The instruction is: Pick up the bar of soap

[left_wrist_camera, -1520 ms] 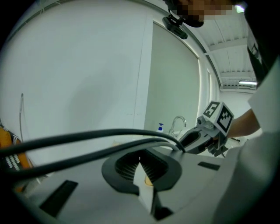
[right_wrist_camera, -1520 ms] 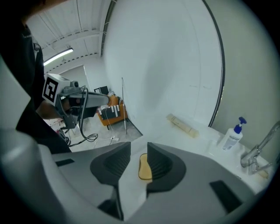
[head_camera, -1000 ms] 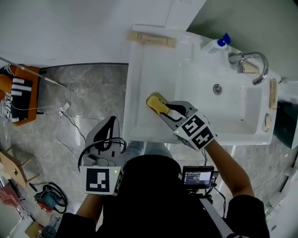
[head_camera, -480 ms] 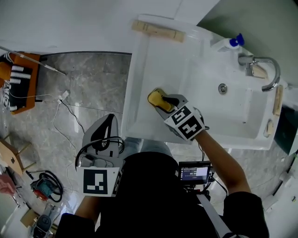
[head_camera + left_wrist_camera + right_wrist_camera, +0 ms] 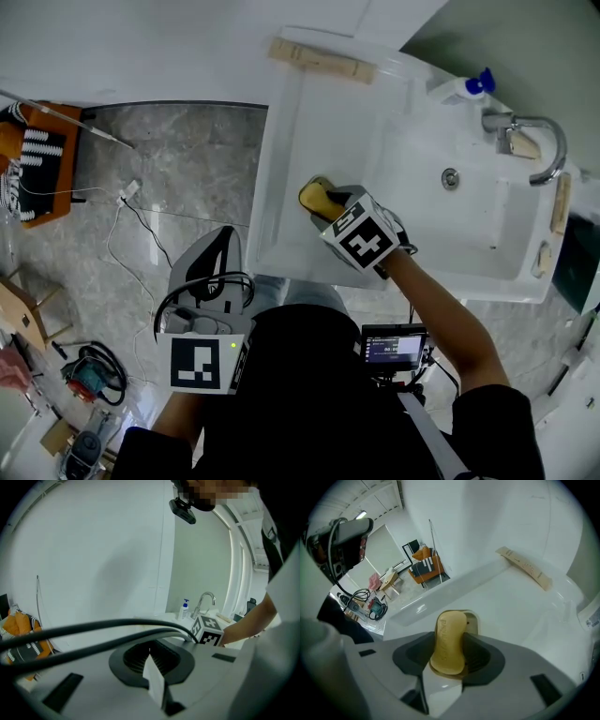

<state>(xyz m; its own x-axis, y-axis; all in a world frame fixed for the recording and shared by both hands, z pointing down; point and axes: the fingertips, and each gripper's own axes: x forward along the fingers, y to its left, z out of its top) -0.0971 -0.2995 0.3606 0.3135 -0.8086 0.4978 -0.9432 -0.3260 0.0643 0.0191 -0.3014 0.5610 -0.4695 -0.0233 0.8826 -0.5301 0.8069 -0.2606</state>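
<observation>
The yellow bar of soap (image 5: pixel 314 193) (image 5: pixel 449 639) stands on its edge between the jaws of my right gripper (image 5: pixel 324 202) (image 5: pixel 449 657). Its lower end rests by a shallow recess in the white counter (image 5: pixel 291 131) left of the basin. The jaws are opening and stand wide on either side of the bar. My left gripper (image 5: pixel 225 242) (image 5: pixel 152 656) hangs low over the floor, well short of the counter. Its jaws are together with nothing between them, and black cables cross its view.
The sink basin (image 5: pixel 469 216) with a chrome tap (image 5: pixel 534 141) lies right of the soap. A blue-capped bottle (image 5: pixel 466 87) stands at the back, and a wooden strip (image 5: pixel 322 61) lies along the far counter edge. On the floor left are an orange stool (image 5: pixel 37 178) and loose cables (image 5: pixel 141 234).
The right gripper came down and a little left, bringing the soap onto the counter. Its marker cube turned more toward the head camera. The left gripper stayed put.
</observation>
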